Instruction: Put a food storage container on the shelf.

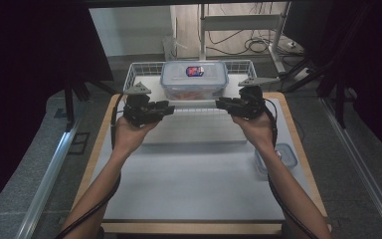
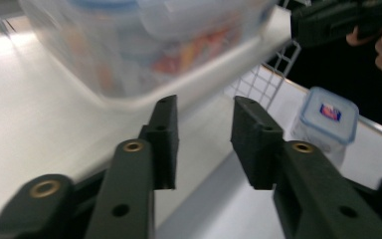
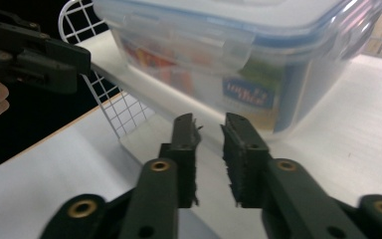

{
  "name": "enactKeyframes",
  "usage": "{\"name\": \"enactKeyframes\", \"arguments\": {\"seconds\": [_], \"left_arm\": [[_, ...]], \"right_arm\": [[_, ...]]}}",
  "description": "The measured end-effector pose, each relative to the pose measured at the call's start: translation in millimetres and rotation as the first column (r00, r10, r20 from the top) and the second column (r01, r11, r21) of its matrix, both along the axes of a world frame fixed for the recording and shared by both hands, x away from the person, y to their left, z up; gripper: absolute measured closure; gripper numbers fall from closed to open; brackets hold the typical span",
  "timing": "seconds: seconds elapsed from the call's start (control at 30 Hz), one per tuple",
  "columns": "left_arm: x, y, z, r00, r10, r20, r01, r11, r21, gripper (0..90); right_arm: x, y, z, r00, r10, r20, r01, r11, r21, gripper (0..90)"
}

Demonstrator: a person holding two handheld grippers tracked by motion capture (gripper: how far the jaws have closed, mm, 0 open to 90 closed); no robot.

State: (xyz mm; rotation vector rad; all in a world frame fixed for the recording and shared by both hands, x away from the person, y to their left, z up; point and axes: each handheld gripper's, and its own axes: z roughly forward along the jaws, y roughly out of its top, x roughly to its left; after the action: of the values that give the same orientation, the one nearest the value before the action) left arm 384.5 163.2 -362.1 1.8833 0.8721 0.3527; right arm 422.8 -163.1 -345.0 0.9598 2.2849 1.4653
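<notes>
— Where's the big container [image 1: 194,79]?
— In the wire basket [image 1: 134,74] at the counter's [image 1: 194,169] far edge. Both grippers' fingers apart, empty, probably just released.
— Next?
— Back off, clear of the basket.

- my left gripper [image 1: 165,108] sits in my left hand [image 1: 129,132], raised, jaws pointing inward toward the right one.
- in the left gripper view its jaws stand apart with a clear gap, nothing pinched between the pads.
- my right gripper [image 1: 222,103] rests in my right hand [image 1: 256,127], mirrored, pointing left.
- its jaws are slightly parted, pads gripping nothing.
- both forearms reach forward, palms turned inward.
</notes>
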Motion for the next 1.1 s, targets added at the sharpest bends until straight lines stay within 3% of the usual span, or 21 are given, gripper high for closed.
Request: {"name": "enactKeyframes", "arguments": {"seconds": [0.17,0.4,0.57,0.77,1.1], "left_arm": [[-11.4,-3.7,-12.1,0.9996,-0.028,-0.005,0.028,0.9984,0.049,50.1],[-30.1,-6.5,-25.8,0.9995,-0.026,0.018,0.024,0.9931,0.115,37.3],[-46.0,-8.1,-34.4,0.9991,-0.032,0.027,0.029,0.9936,0.109,29.1],[-60.6,-10.0,-46.7,0.999,-0.022,0.038,0.017,0.9897,0.142,20.0],[-87.8,0.0,-75.3,0.9997,0.014,0.019,-0.015,0.9964,0.084,10.7]], "right_arm": [[-10.3,-3.1,-5.1,0.9999,0.006,0.011,-0.006,1.0,-0.006,61.9],[-25.1,-9.9,-15.2,0.9997,0.012,0.023,-0.011,0.999,-0.032,49.1],[-35.3,-13.2,-28.7,0.9996,0.01,0.026,-0.009,0.998,-0.062,40.3],[-46.4,-16.4,-42.9,0.9993,0.009,0.038,-0.005,0.995,-0.098,32.2],[-62.7,-23.8,-65.5,0.999,0.018,0.041,-0.014,0.994,-0.104,21.8]]}}
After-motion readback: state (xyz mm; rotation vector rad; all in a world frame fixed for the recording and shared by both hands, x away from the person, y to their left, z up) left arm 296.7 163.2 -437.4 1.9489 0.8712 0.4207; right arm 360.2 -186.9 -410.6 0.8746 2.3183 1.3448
